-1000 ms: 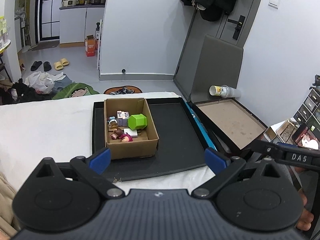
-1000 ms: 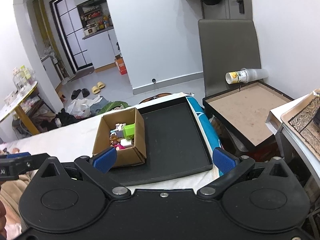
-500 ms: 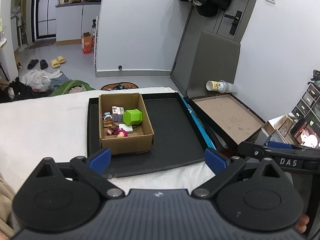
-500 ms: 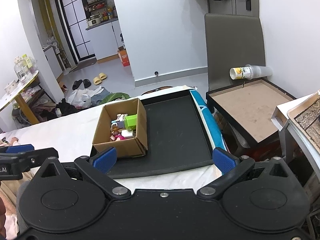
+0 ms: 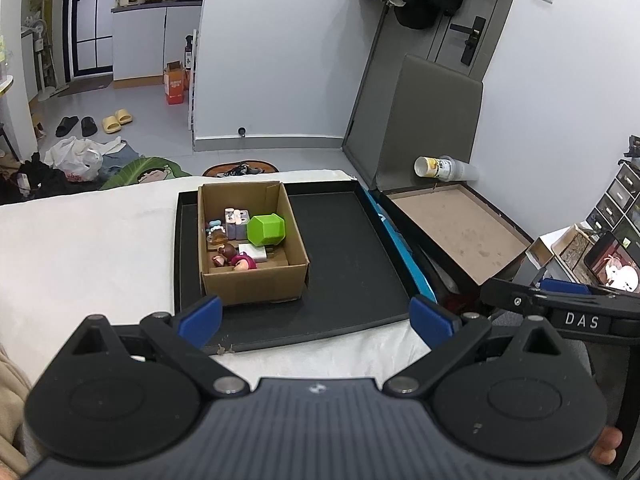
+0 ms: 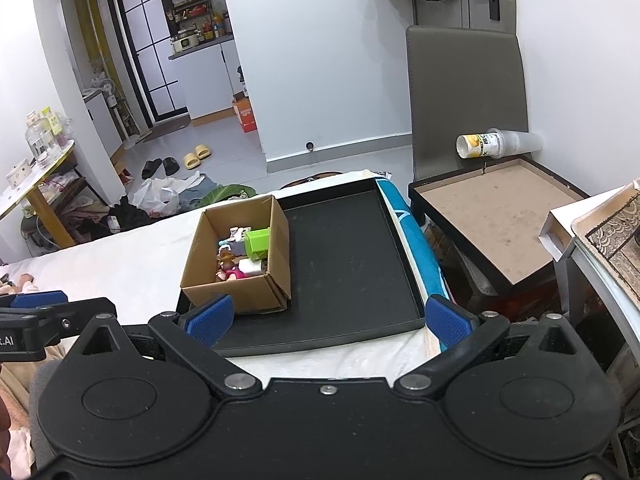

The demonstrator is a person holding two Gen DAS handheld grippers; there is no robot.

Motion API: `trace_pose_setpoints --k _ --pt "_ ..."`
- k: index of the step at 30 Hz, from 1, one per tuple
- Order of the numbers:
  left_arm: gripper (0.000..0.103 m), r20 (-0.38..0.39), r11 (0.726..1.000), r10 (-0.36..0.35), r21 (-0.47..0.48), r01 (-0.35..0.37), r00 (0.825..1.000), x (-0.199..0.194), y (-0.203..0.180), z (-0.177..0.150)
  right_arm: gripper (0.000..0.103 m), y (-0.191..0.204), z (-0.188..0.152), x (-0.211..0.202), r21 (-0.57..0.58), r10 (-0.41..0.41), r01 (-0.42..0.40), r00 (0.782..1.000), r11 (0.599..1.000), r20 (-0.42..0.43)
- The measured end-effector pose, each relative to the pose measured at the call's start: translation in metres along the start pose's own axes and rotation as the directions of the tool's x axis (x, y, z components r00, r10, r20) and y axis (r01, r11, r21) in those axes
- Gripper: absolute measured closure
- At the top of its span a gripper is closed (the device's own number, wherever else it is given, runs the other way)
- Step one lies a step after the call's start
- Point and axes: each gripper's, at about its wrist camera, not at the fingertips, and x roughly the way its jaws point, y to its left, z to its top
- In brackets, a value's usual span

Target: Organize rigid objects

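On the white-covered surface [image 5: 80, 256], a black tray [image 5: 352, 264] is lying, and a cardboard box [image 5: 256, 280] is sitting on the tray's left part. Inside the box, a green faceted block [image 5: 266, 230], a white block [image 5: 254, 253], a pink figure [image 5: 244, 263] and other small toys are lying packed together. Near the tray's front edge, the left hand-held gripper [image 5: 316, 316] is hovering with its blue-tipped fingers [image 5: 200, 316] spread wide, grasping nothing. Likewise the right hand-held gripper [image 6: 328, 318] is hanging open and empty above the tray's near edge, with the box [image 6: 240, 264] just beyond its left fingertip.
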Motion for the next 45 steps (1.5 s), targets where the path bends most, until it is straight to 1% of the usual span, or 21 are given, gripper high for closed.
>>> trace_pose_setpoints --k 39,45 --pt "0.004 -0.001 1.0 0.001 0.001 -0.001 1.0 0.0026 -0.0002 -0.0047 0.0 0.0028 -0.0016 0.0016 -0.004 -0.003 0.003 1.0 1.0 -0.008" --pt "0.004 0.0 1.0 -0.009 -0.004 0.009 1.0 0.0007 -0.0001 -0.006 0.0 0.0012 -0.001 0.0026 -0.002 -0.005 0.005 1.0 1.0 -0.009"
